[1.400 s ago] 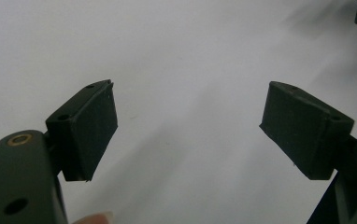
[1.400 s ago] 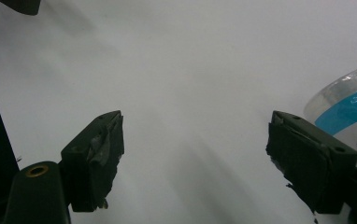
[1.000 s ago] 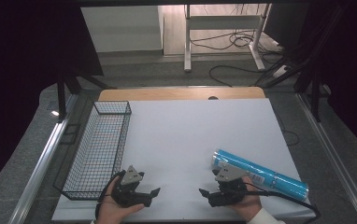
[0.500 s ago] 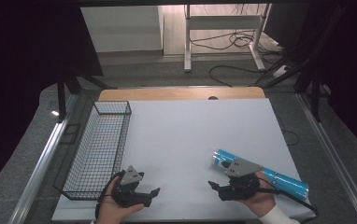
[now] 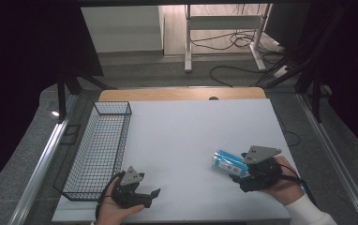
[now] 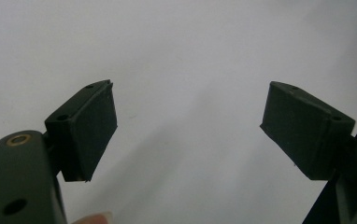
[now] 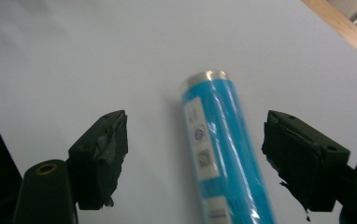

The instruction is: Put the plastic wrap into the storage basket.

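Observation:
A blue plastic-wrapped tube (image 5: 227,161) with a white label lies on the white table (image 5: 191,136) at the front right. My right gripper (image 5: 241,177) hovers over the tube's middle, and the hand covers its near part. In the right gripper view the tube (image 7: 216,149) runs between the two wide-apart jaws of the right gripper (image 7: 195,123), touching neither. My left gripper (image 5: 150,186) rests at the front left of the table, held in a hand. Its own view shows the left gripper (image 6: 188,98) open over bare table.
A long black wire basket (image 5: 98,145) stands along the table's left edge, just beyond the left gripper. A wooden strip (image 5: 182,94) borders the table's far edge. Cables and a desk frame lie on the floor beyond.
My right gripper has moved right and slightly away, coming over the tube so that its jaws straddle it. The left gripper and the tube have stayed put.

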Tool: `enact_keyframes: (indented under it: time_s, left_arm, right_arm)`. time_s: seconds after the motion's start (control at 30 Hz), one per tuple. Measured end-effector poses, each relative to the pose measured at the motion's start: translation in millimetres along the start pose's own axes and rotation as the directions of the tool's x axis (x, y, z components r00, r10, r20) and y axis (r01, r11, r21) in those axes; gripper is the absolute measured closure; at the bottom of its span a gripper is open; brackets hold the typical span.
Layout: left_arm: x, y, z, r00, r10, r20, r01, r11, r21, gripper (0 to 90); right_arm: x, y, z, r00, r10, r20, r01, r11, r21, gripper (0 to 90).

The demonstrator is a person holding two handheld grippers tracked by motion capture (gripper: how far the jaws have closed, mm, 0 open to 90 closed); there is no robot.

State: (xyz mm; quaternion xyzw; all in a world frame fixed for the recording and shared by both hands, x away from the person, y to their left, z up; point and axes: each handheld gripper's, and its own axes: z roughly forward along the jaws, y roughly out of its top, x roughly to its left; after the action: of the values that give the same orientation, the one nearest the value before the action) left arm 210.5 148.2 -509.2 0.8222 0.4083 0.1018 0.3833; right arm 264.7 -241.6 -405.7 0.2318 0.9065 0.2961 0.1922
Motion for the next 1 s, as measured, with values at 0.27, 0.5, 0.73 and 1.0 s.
enact_keyframes:
  time_s: [0.27,0.5,0.73,1.0]
  left_arm:
    - [0.4,0.1,0.1,1.0,0.0,0.0,0.0,1.0,0.001,17.8]
    - [0.6,0.1,0.9,1.0,0.004,-0.003,-0.004,1.0,0.008,17.8]
    - [-0.2,0.1,2.2,0.9999,0.009,-0.005,-0.009,0.9999,0.013,17.7]
    - [-0.2,0.1,2.9,0.9999,0.01,-0.008,-0.01,0.9998,0.017,17.6]
  right_arm:
    - [-26.6,-12.0,-2.0,0.9991,0.041,0.008,-0.042,0.995,0.085,21.2]
    - [-48.0,-35.6,8.2,0.995,0.098,-0.017,-0.094,0.98,0.173,20.2]
    - [-53.7,-53.7,18.8,0.9925,0.115,-0.041,-0.102,0.965,0.24,20.0]
    - [-58.1,-64.6,35.6,0.9911,0.116,-0.065,-0.089,0.941,0.326,20.9]
